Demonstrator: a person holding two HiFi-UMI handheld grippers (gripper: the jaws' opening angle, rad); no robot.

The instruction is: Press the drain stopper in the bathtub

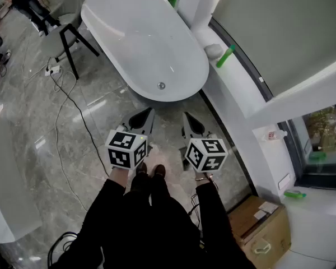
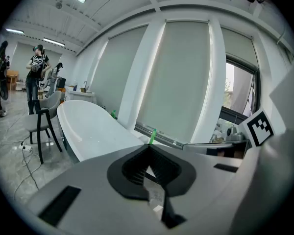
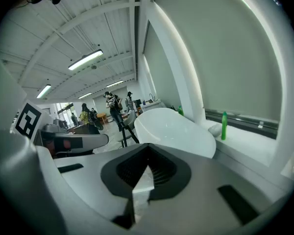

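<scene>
A white freestanding bathtub [image 1: 140, 38] stands on the grey marble floor ahead of me. Its round metal drain stopper [image 1: 161, 86] sits in the bottom near the end closest to me. In the head view my left gripper [image 1: 151, 111] and right gripper [image 1: 185, 115] hover side by side over the floor, short of the tub's near rim. Each is shut with nothing held. From the left gripper [image 2: 148, 146] the tub [image 2: 88, 126] lies ahead to the left. From the right gripper [image 3: 148, 146] the tub [image 3: 171, 126] lies straight ahead. Neither gripper view shows the stopper.
A white window ledge [image 1: 241, 100] runs along the tub's right side with green bottles [image 1: 225, 56] on it. A chair [image 1: 67, 29] stands left of the tub, with a power strip [image 1: 53, 70] and cable [image 1: 61, 111] on the floor. A cardboard box [image 1: 263, 226] sits at lower right.
</scene>
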